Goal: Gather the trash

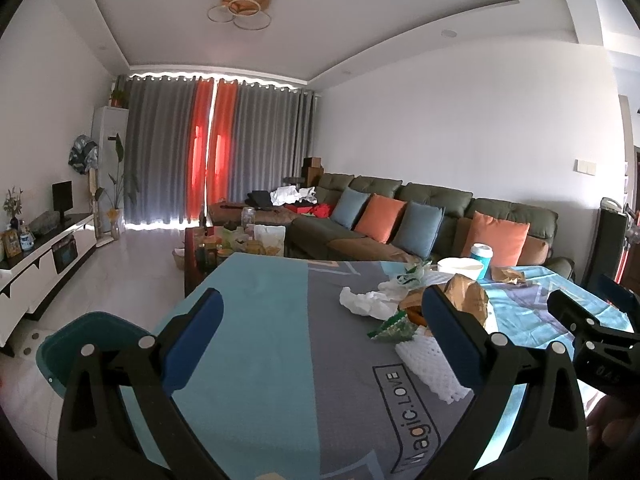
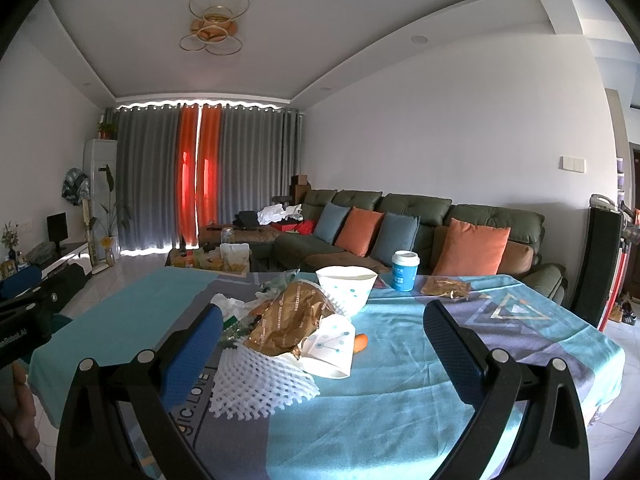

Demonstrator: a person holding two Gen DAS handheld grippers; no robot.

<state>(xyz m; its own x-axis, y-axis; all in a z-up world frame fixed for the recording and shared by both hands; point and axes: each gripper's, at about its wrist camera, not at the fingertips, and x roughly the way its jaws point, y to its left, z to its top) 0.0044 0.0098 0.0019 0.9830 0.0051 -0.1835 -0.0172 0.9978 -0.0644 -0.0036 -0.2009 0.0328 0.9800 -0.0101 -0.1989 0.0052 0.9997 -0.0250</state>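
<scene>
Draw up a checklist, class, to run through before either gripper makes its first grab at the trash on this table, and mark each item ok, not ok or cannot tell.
1. Left gripper open and holding nothing: ok.
2. Right gripper open and holding nothing: ok.
3. Trash within view: ok; the white foam net, brown wrapper and tipped paper cup lie in one pile.
4. Bin ready: ok; a teal bin stands open on the floor beside the table.
5. Blue cup empty: cannot tell, its lid is on.
6. Grippers apart from each other: ok.
</scene>
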